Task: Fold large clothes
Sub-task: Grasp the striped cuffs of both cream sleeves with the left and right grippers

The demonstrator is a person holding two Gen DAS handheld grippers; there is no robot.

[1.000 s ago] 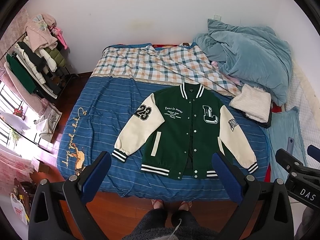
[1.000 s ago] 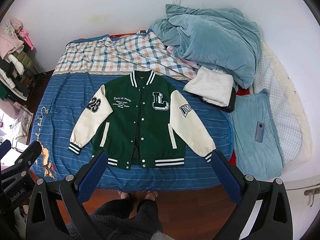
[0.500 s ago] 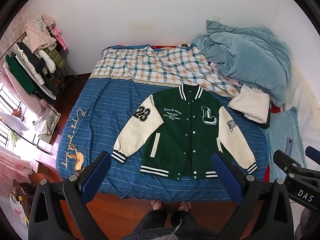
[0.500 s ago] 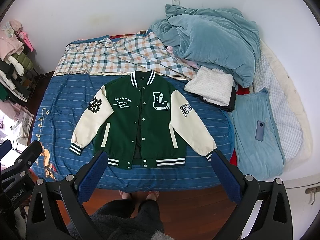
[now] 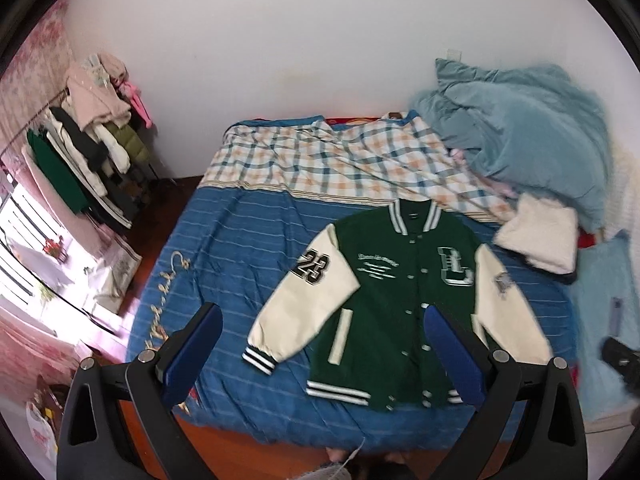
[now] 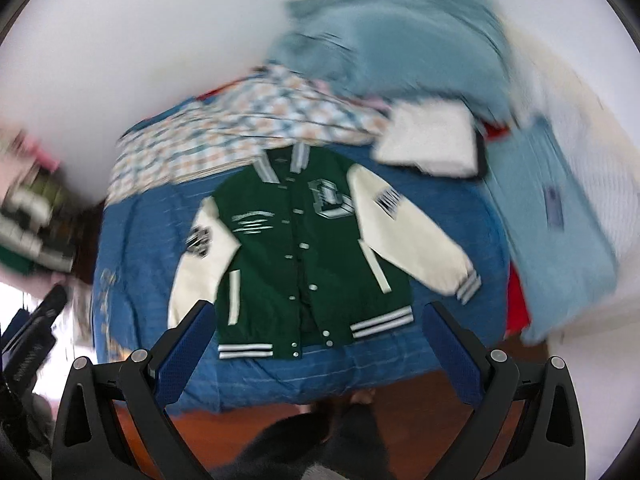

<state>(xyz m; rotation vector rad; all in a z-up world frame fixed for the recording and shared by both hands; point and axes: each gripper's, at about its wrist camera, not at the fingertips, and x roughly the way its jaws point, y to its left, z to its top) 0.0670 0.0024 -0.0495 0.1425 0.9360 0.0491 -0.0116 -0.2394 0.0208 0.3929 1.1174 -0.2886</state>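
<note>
A green varsity jacket (image 5: 396, 300) with cream sleeves lies flat, front up, sleeves spread, on the blue striped bed cover (image 5: 240, 264). It also shows in the blurred right wrist view (image 6: 304, 256). My left gripper (image 5: 324, 332) is open and empty, held above the near edge of the bed, over the jacket's left sleeve and hem. My right gripper (image 6: 316, 332) is open and empty, held above the jacket's hem. Neither gripper touches the jacket.
A checked sheet (image 5: 328, 160) covers the far bed. A heaped light blue duvet (image 5: 520, 128) and a folded white cloth (image 5: 540, 236) lie at the right. A clothes rack (image 5: 84, 152) stands at the left. A phone (image 6: 554, 204) lies on a blue pillow.
Both grippers have moved closer to the bed and tilted; the left view has swung left, the right view has swung right and is blurred. The jacket has not moved. Both grippers stay open.
</note>
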